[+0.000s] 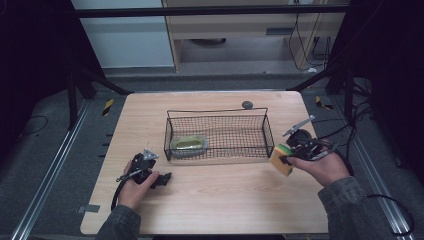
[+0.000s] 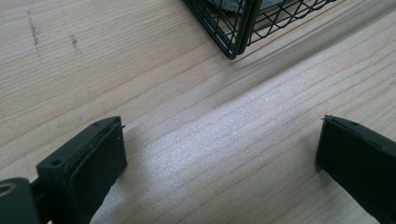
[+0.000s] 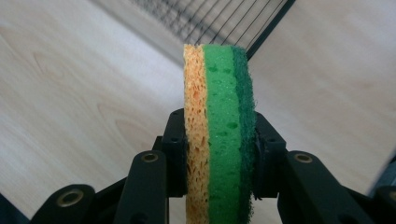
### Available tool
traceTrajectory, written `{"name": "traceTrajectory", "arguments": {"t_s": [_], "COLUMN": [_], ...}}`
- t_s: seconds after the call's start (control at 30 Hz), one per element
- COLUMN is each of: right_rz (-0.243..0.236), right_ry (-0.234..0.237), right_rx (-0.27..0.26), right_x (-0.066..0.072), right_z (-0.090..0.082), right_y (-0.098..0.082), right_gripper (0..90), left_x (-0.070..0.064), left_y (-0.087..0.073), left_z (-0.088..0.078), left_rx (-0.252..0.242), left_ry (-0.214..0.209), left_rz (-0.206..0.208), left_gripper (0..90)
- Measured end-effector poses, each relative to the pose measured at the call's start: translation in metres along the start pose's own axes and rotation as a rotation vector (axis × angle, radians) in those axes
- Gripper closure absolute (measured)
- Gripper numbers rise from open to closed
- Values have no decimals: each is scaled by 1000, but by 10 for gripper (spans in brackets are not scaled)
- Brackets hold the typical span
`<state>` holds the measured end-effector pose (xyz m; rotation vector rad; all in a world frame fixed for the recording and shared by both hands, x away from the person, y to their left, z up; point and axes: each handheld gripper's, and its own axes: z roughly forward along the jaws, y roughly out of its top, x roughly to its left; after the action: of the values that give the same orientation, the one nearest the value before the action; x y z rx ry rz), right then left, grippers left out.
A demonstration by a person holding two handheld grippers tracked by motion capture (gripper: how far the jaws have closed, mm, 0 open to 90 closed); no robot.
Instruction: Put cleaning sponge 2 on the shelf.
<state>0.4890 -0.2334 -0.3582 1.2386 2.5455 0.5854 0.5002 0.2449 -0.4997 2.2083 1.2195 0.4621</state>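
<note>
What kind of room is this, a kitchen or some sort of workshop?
Probably a lab recording setup, not a kitchen: a lone wooden table inside a dark metal frame, cables on the floor, and hand-held grippers at work.

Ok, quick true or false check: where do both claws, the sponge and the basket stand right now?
1. The right claw grips the yellow and green layered sponge. True.
2. The left claw holds a sponge. False: it is open and empty over the wooden table.
3. The black wire mesh basket holds a pale yellowish item. True.
4. The sponge lies inside the basket. False: it is outside, by the basket's right end.
</note>
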Motion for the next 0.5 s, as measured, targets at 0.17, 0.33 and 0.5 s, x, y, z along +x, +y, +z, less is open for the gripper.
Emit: {"name": "traceTrajectory", "arguments": {"t_s": [0.17, 0.33, 0.5], "right_rz": [-7, -18, -15], "right_ry": [-52, -76, -91], "right_rx": [-104, -172, -228], "right_x": [-14, -24, -32], "right_z": [-27, -40, -42], "right_y": [18, 43, 69], "right_gripper": [648, 647, 648], "left_x": [1, 2, 3], "left_y": [-1, -2, -3], "left_z": [1, 2, 3], "left_rx": [-9, -23, -48], "left_ry": [-5, -7, -16], "left_rz": [6, 2, 1], "left_gripper": [0, 0, 0]}}
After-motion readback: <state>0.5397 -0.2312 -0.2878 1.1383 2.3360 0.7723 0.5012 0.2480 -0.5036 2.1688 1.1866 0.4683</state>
